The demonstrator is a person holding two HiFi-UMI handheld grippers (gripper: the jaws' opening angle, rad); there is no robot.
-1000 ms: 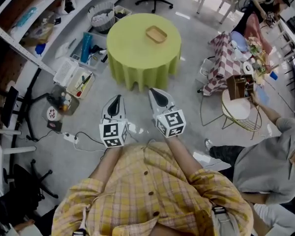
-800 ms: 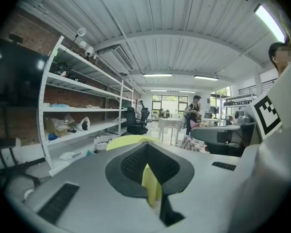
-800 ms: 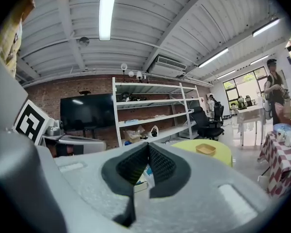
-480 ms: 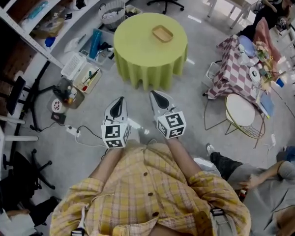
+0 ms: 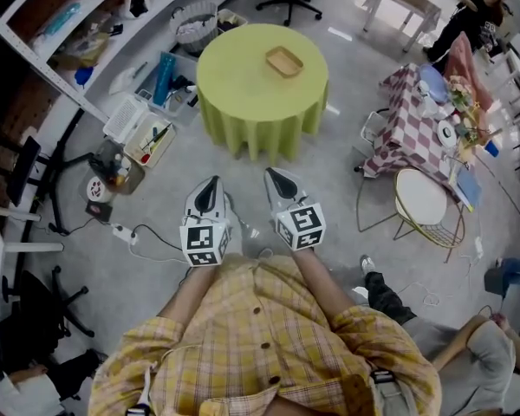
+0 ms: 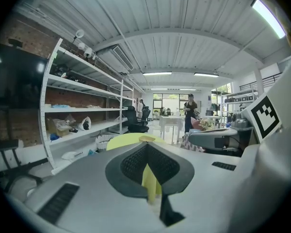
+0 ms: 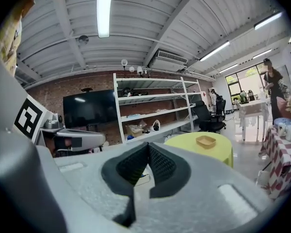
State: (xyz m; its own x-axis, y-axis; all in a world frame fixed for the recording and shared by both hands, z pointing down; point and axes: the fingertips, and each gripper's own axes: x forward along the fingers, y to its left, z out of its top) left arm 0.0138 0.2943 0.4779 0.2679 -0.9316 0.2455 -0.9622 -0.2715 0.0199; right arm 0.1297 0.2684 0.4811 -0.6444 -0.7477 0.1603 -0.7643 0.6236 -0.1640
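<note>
I am holding the left hand-held gripper (image 5: 210, 185) and right hand-held gripper (image 5: 273, 177) side by side, jaws of both closed on nothing. A wooden tray (image 5: 283, 61) is sitting on the green-draped counter (image 5: 243, 98), well ahead.

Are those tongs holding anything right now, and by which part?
Nothing is held. The left tongs and the right tongs are both shut with nothing between them, short of the round green table.
</note>
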